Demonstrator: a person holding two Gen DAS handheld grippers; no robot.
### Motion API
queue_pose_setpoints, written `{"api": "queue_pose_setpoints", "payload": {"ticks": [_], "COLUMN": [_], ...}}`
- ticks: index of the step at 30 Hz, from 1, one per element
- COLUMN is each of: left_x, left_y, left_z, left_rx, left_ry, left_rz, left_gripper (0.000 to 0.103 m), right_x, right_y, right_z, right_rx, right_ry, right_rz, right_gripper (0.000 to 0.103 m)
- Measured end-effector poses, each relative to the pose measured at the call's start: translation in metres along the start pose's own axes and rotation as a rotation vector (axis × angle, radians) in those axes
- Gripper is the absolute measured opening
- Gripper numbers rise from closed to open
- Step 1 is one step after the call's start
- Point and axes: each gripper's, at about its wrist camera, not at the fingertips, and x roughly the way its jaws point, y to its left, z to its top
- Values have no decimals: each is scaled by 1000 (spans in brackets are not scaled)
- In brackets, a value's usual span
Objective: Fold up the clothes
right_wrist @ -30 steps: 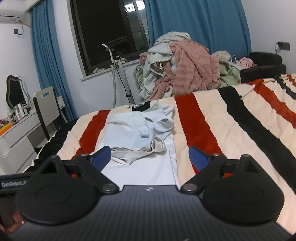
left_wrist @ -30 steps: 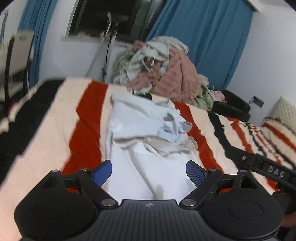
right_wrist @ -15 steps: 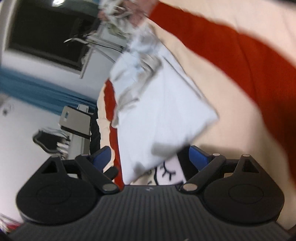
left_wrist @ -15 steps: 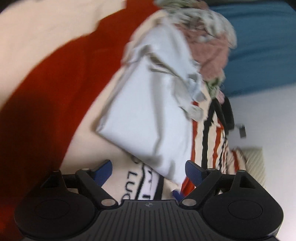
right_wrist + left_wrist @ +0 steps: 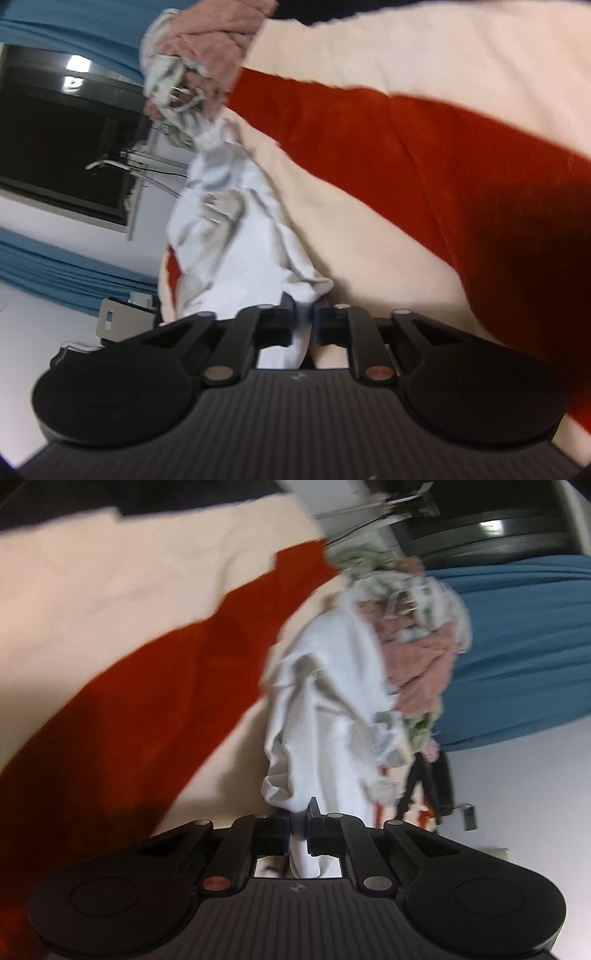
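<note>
A white garment point(image 5: 325, 716) lies on the red, cream and black striped bedspread point(image 5: 147, 701), bunched into long folds. My left gripper point(image 5: 298, 825) is shut on its near left corner, with white cloth pinched between the blue pads. My right gripper point(image 5: 304, 320) is shut on the near right corner of the same garment point(image 5: 236, 236). Both views are rolled sideways and blurred. The garment stretches away from both grippers toward the far end of the bed.
A heap of pink, white and green clothes point(image 5: 413, 627) sits at the far end of the bed, also in the right wrist view point(image 5: 199, 59). Blue curtains point(image 5: 524, 646), a dark window point(image 5: 55, 147) and a chair point(image 5: 122, 317) stand beyond.
Both grippers dropped to the garment's near corners, rolled sideways and closed on the cloth. The flat garment is now pulled into bunched folds.
</note>
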Motion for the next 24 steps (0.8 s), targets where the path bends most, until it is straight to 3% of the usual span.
{"api": "queue_pose_setpoints", "payload": {"ticks": [4, 8, 16, 20, 24], "left_x": [-35, -82, -152, -160, -142], "left_y": [-21, -29, -14, -18, -32], "left_z": [-5, -24, -76, -81, -65], "left_rx": [72, 91, 44, 70, 75], "left_ry": [-68, -86, -42, -70, -103], "left_rz": [-96, -171, -165, -167, -170], "left_gripper": [4, 4, 4, 4, 4], "right_x": [-39, -97, -189, -197, -169], "right_y": [22, 36, 28, 27, 43], "right_z": [1, -13, -56, -55, -36], "right_rx": [-74, -112, -248, -231, -236], "right_ry": [-74, -102, -140, -148, -172], "right_rz": [107, 167, 137, 149, 158], "right_gripper": [7, 7, 7, 7, 7]}}
